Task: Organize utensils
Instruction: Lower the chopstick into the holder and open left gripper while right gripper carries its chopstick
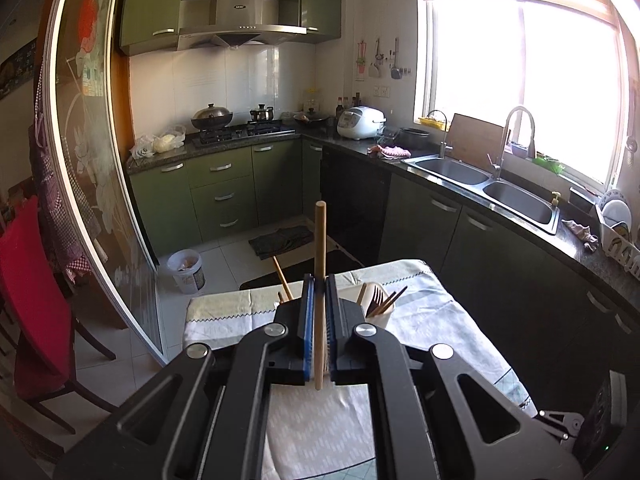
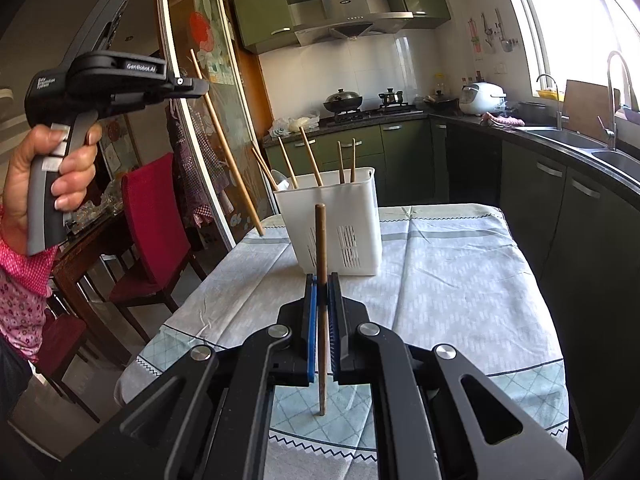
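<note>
The left tongs [image 1: 319, 292] are pinched shut on a pale wooden chopstick [image 1: 320, 264], which stands nearly upright between the blue pads [image 1: 308, 328], gripped around its middle so that one length rises above the tips and a shorter length hangs below them; the right tongs [image 2: 322, 292] are likewise closed on a darker chopstick [image 2: 321, 248], also near vertical, taken around its middle, its lower end hanging over the cloth; both sticks look thin, rigid and very light, so weight is no concern, but a smooth round shaft will probably swivel or slide in flat pads if held far from its balance point, and the mid-length hold seen here seems the sound one; a firm squeeze should not hurt wood like this, though a long lever end could knock the holder; beyond the right tongs the white utensil holder [image 2: 360, 200] stands on the table [image 2: 460, 280], which is covered with a patterned cloth, and several chopsticks already lean out of its top; in the left wrist view the same holder [image 1: 382, 320] sits just right of the tongs with a fork [image 1: 375, 298] and brown sticks in it; the left tool, held in the person's hand [image 2: 44, 176], hangs raised and off to the left of the holder; lowering each stick end-first into an open compartment looks like the remaining job.
</note>
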### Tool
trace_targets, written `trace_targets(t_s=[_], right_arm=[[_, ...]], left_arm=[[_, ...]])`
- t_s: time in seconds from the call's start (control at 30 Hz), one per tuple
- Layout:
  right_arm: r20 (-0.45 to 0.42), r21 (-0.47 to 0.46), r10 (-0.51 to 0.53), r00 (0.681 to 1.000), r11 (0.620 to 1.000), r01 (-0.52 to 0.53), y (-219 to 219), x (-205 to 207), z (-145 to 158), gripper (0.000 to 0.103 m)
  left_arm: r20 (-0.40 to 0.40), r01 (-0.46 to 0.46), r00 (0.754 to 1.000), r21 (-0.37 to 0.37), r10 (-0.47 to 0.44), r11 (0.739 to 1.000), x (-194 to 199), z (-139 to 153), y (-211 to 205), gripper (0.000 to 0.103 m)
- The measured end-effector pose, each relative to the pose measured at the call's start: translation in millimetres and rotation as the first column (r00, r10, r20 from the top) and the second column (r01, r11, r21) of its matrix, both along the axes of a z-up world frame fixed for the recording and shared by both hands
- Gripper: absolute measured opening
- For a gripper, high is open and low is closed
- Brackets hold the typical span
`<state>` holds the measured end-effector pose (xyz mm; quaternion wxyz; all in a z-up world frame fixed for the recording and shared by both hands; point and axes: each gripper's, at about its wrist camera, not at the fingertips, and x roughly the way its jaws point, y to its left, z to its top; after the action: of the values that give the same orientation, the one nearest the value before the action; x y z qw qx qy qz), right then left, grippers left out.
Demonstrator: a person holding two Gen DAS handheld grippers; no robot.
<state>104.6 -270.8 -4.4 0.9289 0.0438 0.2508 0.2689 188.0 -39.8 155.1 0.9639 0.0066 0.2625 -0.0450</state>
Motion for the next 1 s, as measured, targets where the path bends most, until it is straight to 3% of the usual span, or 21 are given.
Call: trace_targets(t_s=[0.2,0.33,0.47,0.7,0.8,0.83,1.0], right_arm=[[-0.008,0.013,0.003,1.0,1.0,-0.003,-1,2,0,0.006],[-0.009,0.012,0.014,1.0,1.0,-0.013,0,2,0,0.006],[-0.014,0.012,0.014,1.0,1.0,-0.014,-3,3,0,0.006],[-0.034,0.036,0.017,0.999,0.999,-0.016,-6,9,2,0.006],[-0.03,0.05,0.027,0.999,0.998,-0.026,-5,12,9,0.006],[-0.025,0.056,0.028,0.999,0.998,-0.026,-4,13,13,0.006],[0.014,0.104,0.041,0.999,0.994,-0.042,-6,27,49,0.006]], left_arm=[[0.042,-0.02,0.999,-0.015,0.021,1.0,34,31,-7,0.005],[0.058,-0.053,0.997,-0.01,0.053,0.999,62,32,-10,0.005],[0.016,-0.065,0.998,-0.011,0.065,0.998,92,12,-11,0.005],[-0.152,-0.08,0.985,-0.02,0.076,0.997,123,-52,-3,0.005],[-0.191,-0.081,0.979,-0.02,0.076,0.996,120,-73,2,0.009],[-0.196,-0.076,0.978,-0.021,0.07,0.997,117,-78,3,0.015],[-0.173,-0.071,0.983,-0.073,0.058,0.995,79,-87,17,0.022]])
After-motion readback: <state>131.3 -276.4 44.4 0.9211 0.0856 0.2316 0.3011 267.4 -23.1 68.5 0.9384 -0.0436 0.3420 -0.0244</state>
